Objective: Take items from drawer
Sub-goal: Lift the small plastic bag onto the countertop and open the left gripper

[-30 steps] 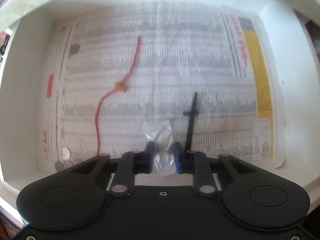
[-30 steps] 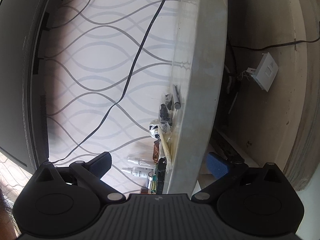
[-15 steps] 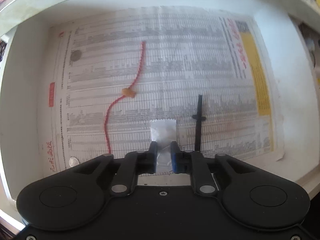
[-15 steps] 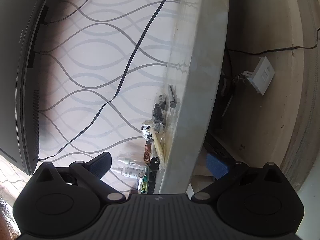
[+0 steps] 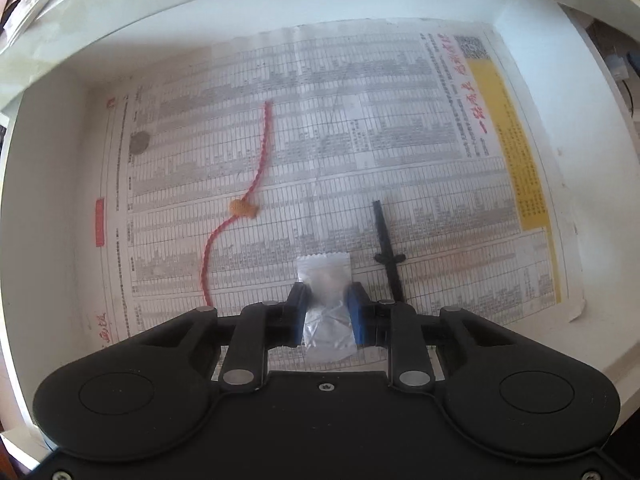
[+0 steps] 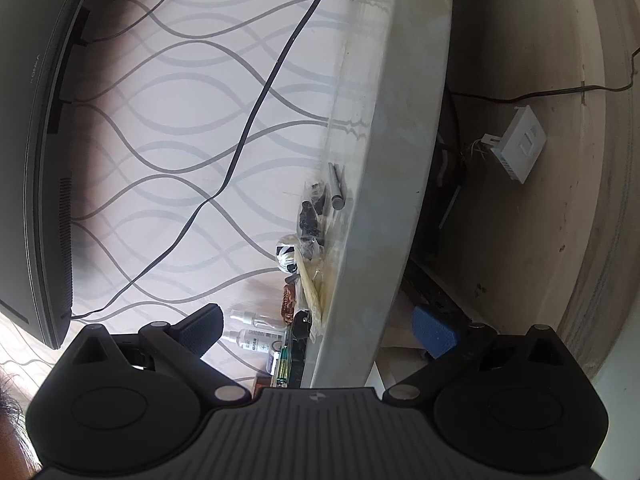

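I look straight down into a white drawer (image 5: pixel 48 208) lined with newspaper (image 5: pixel 360 128). My left gripper (image 5: pixel 327 312) is shut on a small clear plastic packet (image 5: pixel 325 280), which sits flat with a blue pad against each side edge. On the paper lie a red string with an orange bead (image 5: pixel 242 208), a black plastic pin (image 5: pixel 386 248) just right of the packet, and a coin (image 5: pixel 139 143). My right gripper (image 6: pixel 318 330) points level along a grey tabletop edge (image 6: pixel 384 160). It is open and holds nothing.
Small items lie on the tabletop by its edge: spray bottles (image 6: pixel 252 336), a striped ball (image 6: pixel 286 256), black bits in a bag (image 6: pixel 310 216), a metal cylinder (image 6: pixel 335 188). A black cable (image 6: pixel 256 112) and a dark screen (image 6: pixel 36 160) stand left, a wall socket (image 6: pixel 520 148) right.
The left gripper has lifted a little, so more of the drawer shows. The packet went from crumpled between the jaws to flat between them. The right gripper has hardly moved.
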The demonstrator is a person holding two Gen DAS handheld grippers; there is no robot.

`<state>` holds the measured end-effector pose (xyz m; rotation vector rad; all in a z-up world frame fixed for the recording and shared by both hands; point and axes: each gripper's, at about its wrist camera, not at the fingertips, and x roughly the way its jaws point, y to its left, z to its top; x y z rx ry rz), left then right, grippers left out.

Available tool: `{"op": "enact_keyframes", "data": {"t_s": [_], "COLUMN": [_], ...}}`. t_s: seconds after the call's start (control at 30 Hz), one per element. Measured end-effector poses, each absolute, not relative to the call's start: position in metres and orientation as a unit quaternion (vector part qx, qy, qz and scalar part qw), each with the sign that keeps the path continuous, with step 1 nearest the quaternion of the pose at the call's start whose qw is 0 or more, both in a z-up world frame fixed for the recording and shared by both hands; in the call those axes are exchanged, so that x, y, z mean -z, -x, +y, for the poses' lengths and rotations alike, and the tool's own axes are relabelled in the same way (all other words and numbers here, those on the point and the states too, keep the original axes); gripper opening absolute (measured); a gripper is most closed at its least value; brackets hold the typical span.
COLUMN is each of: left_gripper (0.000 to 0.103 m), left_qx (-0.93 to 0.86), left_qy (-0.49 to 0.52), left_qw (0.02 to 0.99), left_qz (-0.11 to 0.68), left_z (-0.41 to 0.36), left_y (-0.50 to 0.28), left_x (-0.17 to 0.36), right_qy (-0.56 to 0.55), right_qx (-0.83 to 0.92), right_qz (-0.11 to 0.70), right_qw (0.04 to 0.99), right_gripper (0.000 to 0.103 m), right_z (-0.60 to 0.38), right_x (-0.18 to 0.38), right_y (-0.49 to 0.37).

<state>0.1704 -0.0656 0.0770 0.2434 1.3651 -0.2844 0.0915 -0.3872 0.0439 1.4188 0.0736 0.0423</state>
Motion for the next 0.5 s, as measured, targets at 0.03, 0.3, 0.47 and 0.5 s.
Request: {"op": "enact_keyframes", "data": {"t_s": [0.03, 0.3, 0.47, 0.5], "left_gripper": [0.022, 0.021, 0.022, 0.022], "left_qx": [0.132, 0.153, 0.171, 0.169], "left_qy": [-0.106, -0.078, -0.078, -0.076], "left_qw": [0.759, 0.781, 0.834, 0.845], "left_qz": [0.628, 0.601, 0.518, 0.501], "left_z": [-0.065, -0.042, -0.022, -0.018], "left_y": [-0.17, -0.178, -0.177, -0.177], "left_x": [-0.076, -0.098, -0.154, -0.166], "right_qy": [-0.651, -0.649, -0.646, -0.645], "right_qx": [-0.019, -0.013, -0.01, -0.01], "right_qz": [0.034, 0.033, 0.036, 0.037], "right_qw": [0.758, 0.76, 0.762, 0.763], "right_gripper": [0.103, 0.103, 0.103, 0.103], "right_z": [-0.387, -0.386, -0.385, -0.384], "right_x": [-0.044, -0.045, -0.046, -0.046], "right_y": [-0.091, -0.09, -0.091, -0.092]}}
